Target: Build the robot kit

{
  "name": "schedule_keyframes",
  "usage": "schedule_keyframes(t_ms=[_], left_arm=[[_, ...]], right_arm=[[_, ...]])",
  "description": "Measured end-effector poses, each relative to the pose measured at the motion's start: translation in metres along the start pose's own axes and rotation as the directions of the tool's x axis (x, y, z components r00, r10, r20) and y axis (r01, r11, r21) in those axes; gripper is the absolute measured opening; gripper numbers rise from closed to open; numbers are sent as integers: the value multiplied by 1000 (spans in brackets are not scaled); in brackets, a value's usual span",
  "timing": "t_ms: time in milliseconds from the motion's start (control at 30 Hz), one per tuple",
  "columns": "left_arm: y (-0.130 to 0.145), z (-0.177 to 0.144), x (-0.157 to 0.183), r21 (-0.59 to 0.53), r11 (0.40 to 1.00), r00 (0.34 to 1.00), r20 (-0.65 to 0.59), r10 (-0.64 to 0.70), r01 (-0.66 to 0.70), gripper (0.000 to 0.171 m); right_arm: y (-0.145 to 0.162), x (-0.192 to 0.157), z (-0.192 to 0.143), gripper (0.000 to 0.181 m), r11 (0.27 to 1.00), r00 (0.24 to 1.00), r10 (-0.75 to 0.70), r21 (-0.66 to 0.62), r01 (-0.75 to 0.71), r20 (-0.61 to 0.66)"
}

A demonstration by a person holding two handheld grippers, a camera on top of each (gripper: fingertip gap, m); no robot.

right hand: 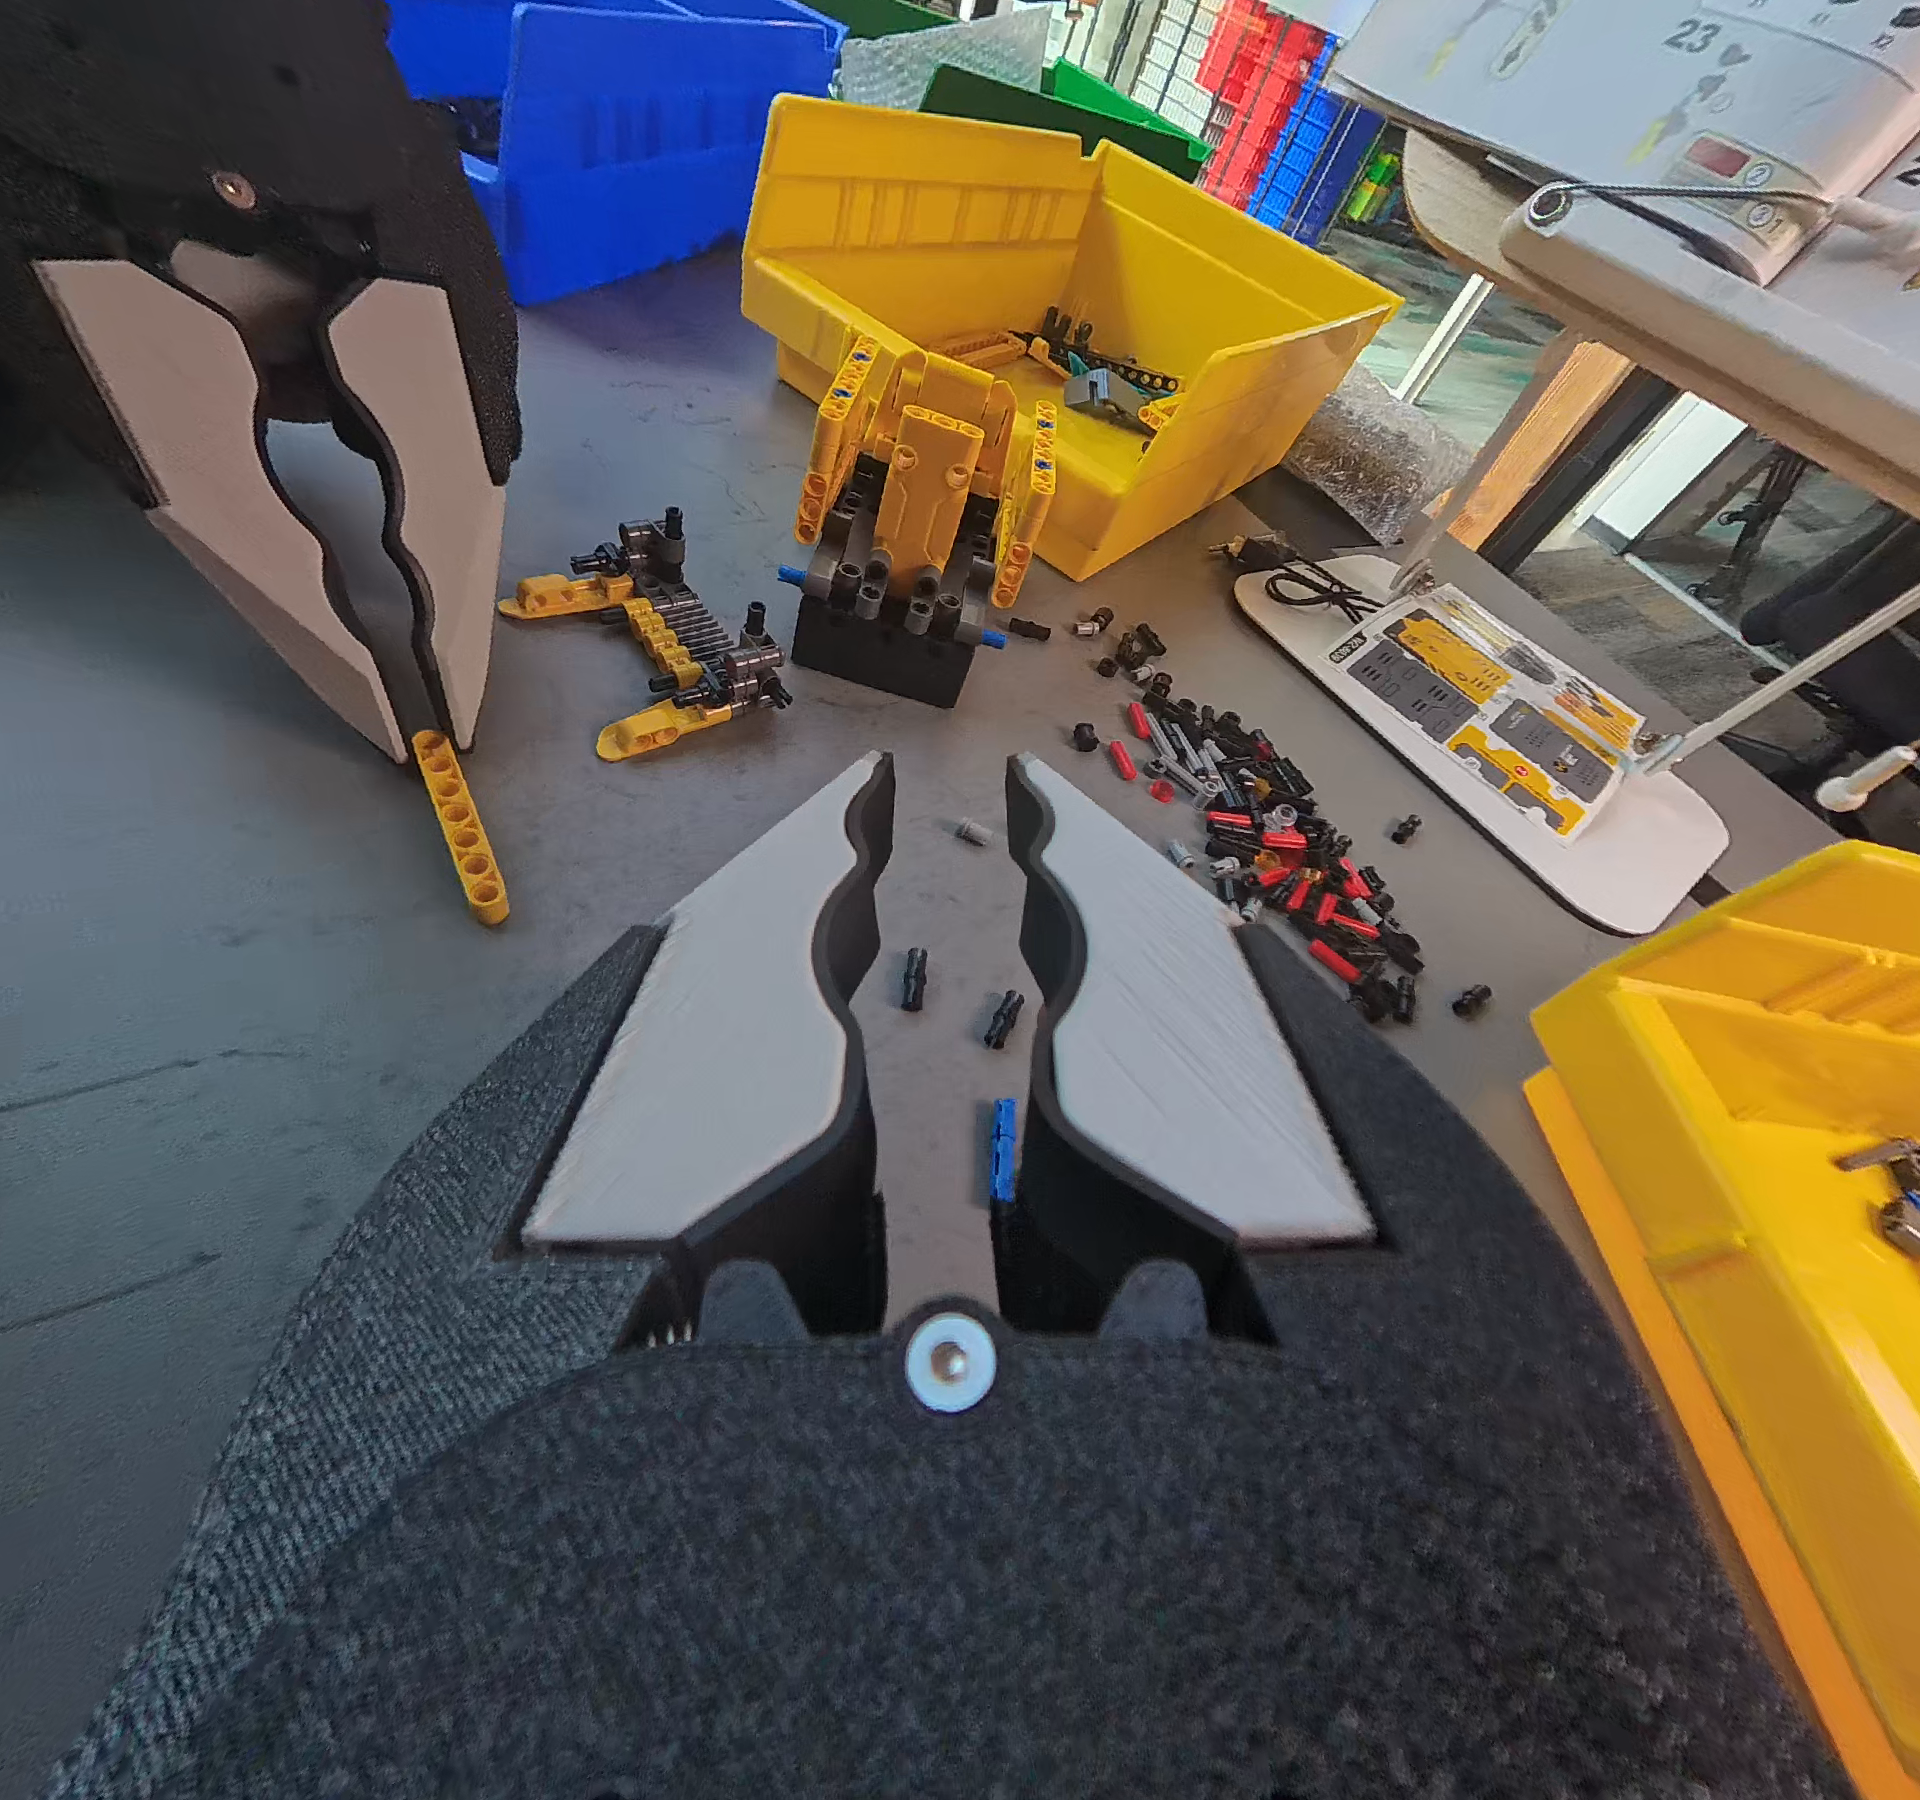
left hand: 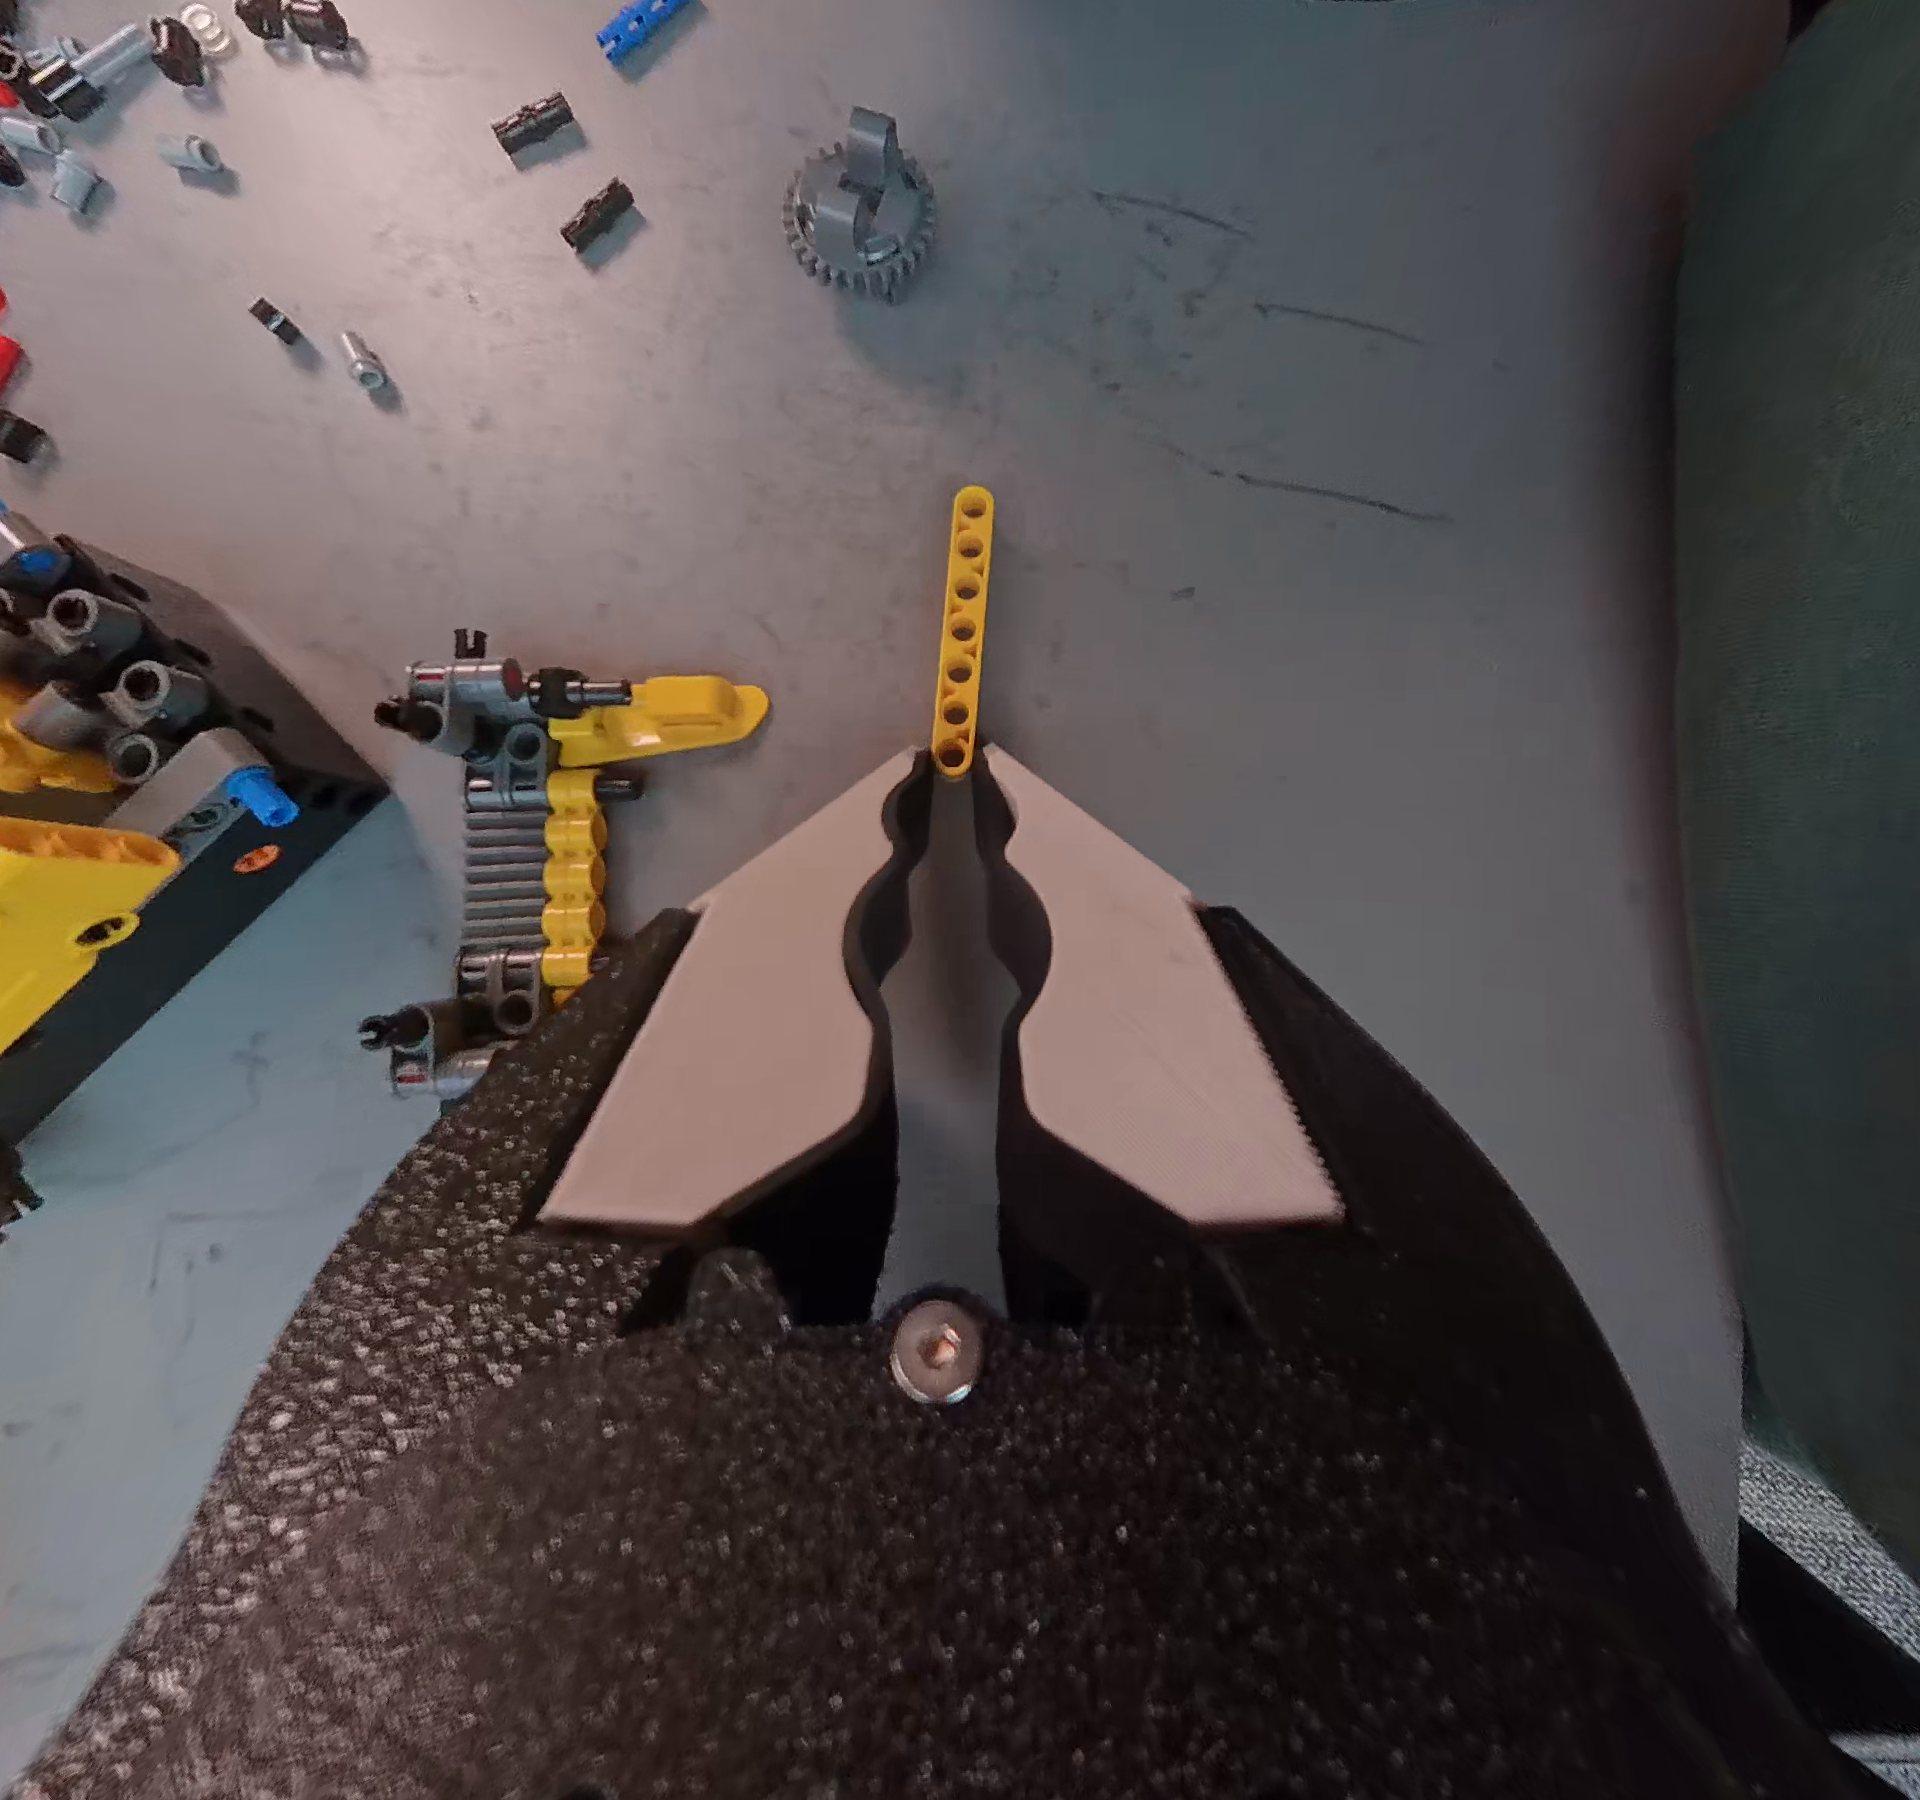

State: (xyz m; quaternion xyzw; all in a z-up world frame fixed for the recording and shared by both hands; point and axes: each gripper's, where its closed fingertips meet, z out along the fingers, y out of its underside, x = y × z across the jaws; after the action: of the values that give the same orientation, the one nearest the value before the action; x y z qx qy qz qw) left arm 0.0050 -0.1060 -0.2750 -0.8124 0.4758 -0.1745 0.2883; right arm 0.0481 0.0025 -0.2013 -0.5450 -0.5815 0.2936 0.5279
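Two tools: left tool (left hand: 952,763) pinches yellow beam (left hand: 964,623), seemingly grounded; right tool (right hand: 948,779) agape, empty.

Right gripper (right hand: 951,763) agape above pins (right hand: 912,978)

Two hand-held grippers: left hand-held gripper (right hand: 431,742), right hand-held gripper (right hand: 951,763).
One yellow holed beam (left hand: 964,630).
One grey gear (left hand: 860,218).
One ribbed grey-and-yellow subassembly (right hand: 665,638).
One larger yellow-and-black model on black block (right hand: 914,524).
Two yellow bins: far one (right hand: 1039,223), near one (right hand: 1745,1179).
Blue bins (right hand: 623,119): at least two.
One sticker sheet (right hand: 1486,701).
Loose pins (right hand: 1278,857) on bench (right hand: 208,1023): heap too dense to count.
One blue pin (right hand: 1003,1148).
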Motion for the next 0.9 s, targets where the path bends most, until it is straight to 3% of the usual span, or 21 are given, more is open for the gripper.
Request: schedule_keyframes(t_ms=[333, 467, 567, 700, 900], left_arm=[[-14, 11, 2, 74, 997, 999, -38, 16, -13, 7], [-14, 11, 3, 108, 994, 999, -40, 9, -4, 8], [-14, 10, 4, 121, 993, 999, -45, 13, -7, 11], [-13, 11, 3, 121, 993, 999, -31, 18, -15, 9], [-13, 11, 3, 121, 992, 999, -21, 23, -21, 7]], right_arm=[[-6, 1, -4, 17, 999, 998, 47, 20, -48, 39], [3, -38, -9, 0, 988, 957, 22, -152, 23, 288], [13, -75, -15, 0, 955, 898, -16, -258, 143, 439], [37, -98, -16, 0, 898, 866, -33, -365, 245, 499], [45, -97, -13, 0, 888, 875, 5, -404, 219, 485]])
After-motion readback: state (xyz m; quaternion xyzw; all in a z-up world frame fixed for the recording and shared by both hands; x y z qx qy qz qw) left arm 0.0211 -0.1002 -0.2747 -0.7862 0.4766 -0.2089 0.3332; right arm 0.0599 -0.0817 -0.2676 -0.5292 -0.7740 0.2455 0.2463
